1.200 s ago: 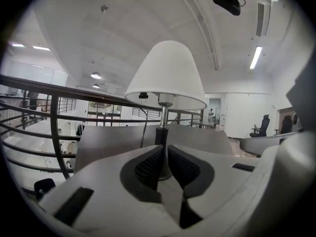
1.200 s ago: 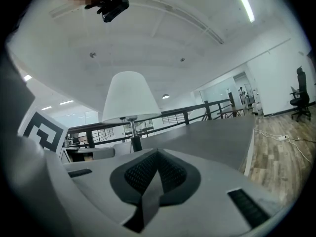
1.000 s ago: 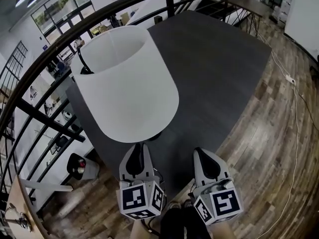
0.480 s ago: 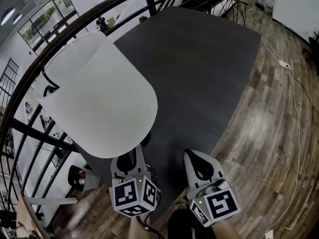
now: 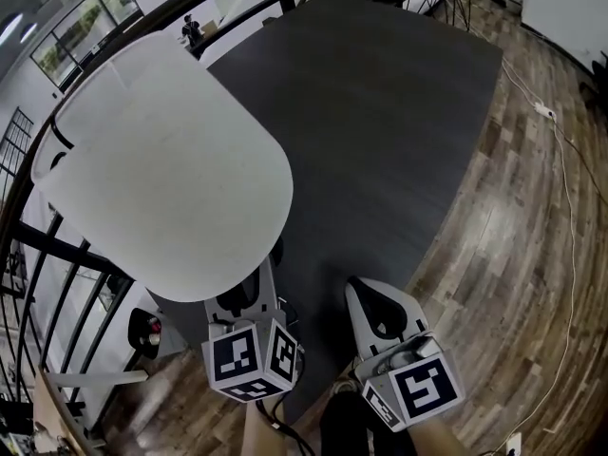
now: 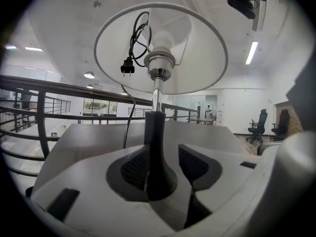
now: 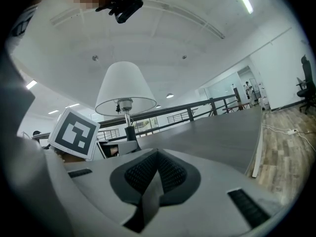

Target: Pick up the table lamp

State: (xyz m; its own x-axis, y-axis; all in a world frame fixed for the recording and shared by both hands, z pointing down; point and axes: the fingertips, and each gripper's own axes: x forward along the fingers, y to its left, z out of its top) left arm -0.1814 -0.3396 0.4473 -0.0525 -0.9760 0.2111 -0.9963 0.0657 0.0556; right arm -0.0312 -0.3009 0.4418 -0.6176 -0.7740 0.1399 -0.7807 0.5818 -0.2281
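Note:
The table lamp has a wide white shade (image 5: 161, 160) on a chrome rod above a black flared stem (image 6: 154, 147). Its cord and plug (image 6: 127, 67) hang inside the shade. It is at the near left edge of the dark grey table (image 5: 380, 112). My left gripper (image 5: 249, 297) reaches under the shade. Its jaws have just been opening and stand open around the black stem, with a gap at the right pad (image 6: 193, 164). My right gripper (image 5: 380, 302) hovers beside it, shut and empty (image 7: 157, 169). The lamp (image 7: 124, 88) shows to its left.
A black metal railing (image 5: 57, 245) runs along the table's left side, with a drop to a lower floor behind it. Wood flooring (image 5: 532, 217) lies to the right, crossed by a white cable (image 5: 565, 188). My left gripper's marker cube (image 7: 74, 135) stands close to the right gripper.
In the head view the shade has grown larger and slid left, now covering the left gripper's tips. Both grippers sit slightly lower and further left in the picture.

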